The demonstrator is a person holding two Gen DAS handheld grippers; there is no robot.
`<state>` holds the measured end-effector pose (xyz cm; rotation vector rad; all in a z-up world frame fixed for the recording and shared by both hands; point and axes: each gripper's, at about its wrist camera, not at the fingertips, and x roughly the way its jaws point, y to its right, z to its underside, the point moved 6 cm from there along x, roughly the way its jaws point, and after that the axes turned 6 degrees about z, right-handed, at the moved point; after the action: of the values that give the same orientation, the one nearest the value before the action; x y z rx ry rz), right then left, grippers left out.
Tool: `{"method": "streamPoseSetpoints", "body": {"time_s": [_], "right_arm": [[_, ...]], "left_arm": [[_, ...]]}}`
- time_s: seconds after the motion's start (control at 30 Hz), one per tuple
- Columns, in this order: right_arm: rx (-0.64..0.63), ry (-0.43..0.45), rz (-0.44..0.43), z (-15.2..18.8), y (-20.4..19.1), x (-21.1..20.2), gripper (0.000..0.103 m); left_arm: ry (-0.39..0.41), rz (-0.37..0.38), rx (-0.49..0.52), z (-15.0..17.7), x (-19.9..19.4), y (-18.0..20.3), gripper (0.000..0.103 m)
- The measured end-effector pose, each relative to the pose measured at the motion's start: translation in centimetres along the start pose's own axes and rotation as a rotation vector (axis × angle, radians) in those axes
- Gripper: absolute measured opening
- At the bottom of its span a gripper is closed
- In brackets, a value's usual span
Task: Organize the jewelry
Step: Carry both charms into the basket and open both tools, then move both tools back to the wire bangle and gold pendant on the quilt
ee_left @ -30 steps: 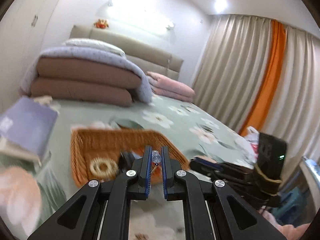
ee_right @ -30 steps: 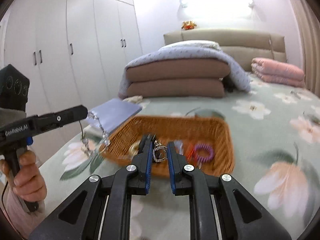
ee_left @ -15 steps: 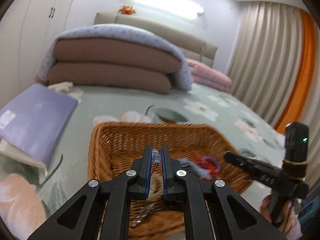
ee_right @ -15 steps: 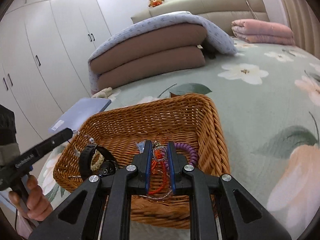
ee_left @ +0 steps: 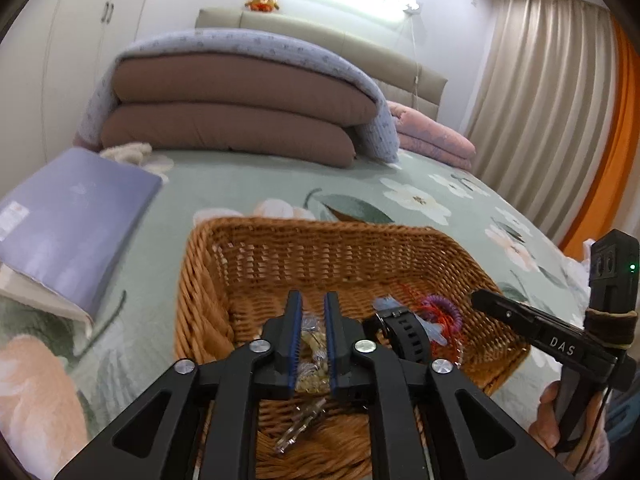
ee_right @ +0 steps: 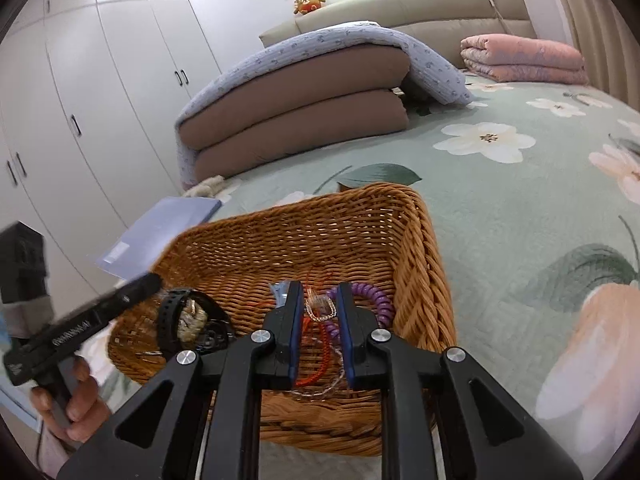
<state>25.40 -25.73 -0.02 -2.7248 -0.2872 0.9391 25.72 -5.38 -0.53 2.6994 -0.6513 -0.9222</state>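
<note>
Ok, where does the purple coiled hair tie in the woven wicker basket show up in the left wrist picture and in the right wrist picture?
Left wrist view: the purple coiled hair tie lies right of centre, beside the black watch strap.
Right wrist view: it sits just right of the right gripper, near the middle of the picture.
Shared landmark: the woven wicker basket, which holds it in both views.
</note>
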Motion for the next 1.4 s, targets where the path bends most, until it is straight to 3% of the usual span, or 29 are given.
{"method": "streamPoseSetpoints", "body": {"time_s": [0.13,0.4,0.6,0.77,0.97,1.2,1.4], "right_arm": [[0.007,0.018,-0.01,-0.2,0.2,-0.6,0.027],[0.009,0.121,0.018,-0.4,0.2,-3.6,0.027],[-0.059,0.187,0.101,2.9,-0.5,-8.4,0.028],[-0.139,0.063,0.006,9.1,-2.7,-10.7,0.027],[-0.282,-0.04,-0.023,14.5,-4.9,-12.3,0.027],[-0.265,-0.11,-0.058,15.7,-4.2,-11.0,0.027],[-0.264,-0.113,-0.013,16.0,-4.0,-10.9,0.027]], "left_arm": [[0.034,0.006,0.007,-0.1,-0.9,0.2,0.051],[0.122,-0.022,-0.02,-0.2,-3.8,0.2,0.051],[0.18,-0.044,-0.068,2.8,-8.5,0.4,0.051],[0.11,-0.034,-0.114,7.5,-10.5,0.6,0.051],[-0.037,-0.04,-0.103,12.9,-10.9,2.0,0.051],[-0.101,-0.021,-0.024,16.1,-11.0,5.2,0.049],[-0.136,-0.086,0.046,17.2,-10.0,6.7,0.044]]}}
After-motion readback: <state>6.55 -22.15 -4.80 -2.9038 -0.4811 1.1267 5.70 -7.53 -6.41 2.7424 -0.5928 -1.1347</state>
